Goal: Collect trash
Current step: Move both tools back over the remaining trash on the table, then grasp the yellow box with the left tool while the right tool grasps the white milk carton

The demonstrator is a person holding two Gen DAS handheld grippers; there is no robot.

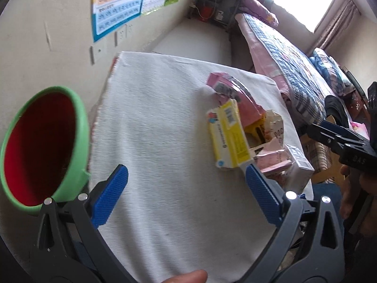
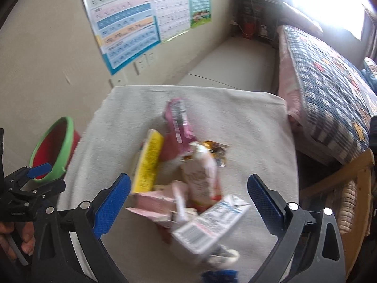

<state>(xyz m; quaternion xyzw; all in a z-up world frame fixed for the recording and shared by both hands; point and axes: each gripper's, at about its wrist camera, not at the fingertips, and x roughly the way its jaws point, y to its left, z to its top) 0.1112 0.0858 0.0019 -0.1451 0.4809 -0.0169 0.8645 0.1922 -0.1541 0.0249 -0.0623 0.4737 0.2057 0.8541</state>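
1. Landmark here is the white cloth (image 1: pixel 165 141) over the table, so everything below is placed off that.
2. Left gripper (image 1: pixel 186 188) hangs over the near part of the cloth, jaws spread wide, nothing between the blue pads (image 1: pixel 110 195).
3. Right gripper (image 2: pixel 188 200) is wide apart too, hovering above the cloth with the trash pile showing between its fingers, but not pinching any of it as far as I can see. That view is pretty blurry.
4. The trash pile (image 1: pixel 247 127) sits on the right half of the cloth, toward the bed (image 1: pixel 294 70) side: a yellow box (image 1: pixel 229 136), a crumpled pink wrapper (image 1: pixel 233 94), a pink carton (image 2: pixel 155 205) and a white carton (image 2: pixel 207 226), all heaped touching each other.
5. The green-rimmed red bin (image 1: pixel 42 146) is just off the cloth's left edge, by the wall, tilted toward the left camera.
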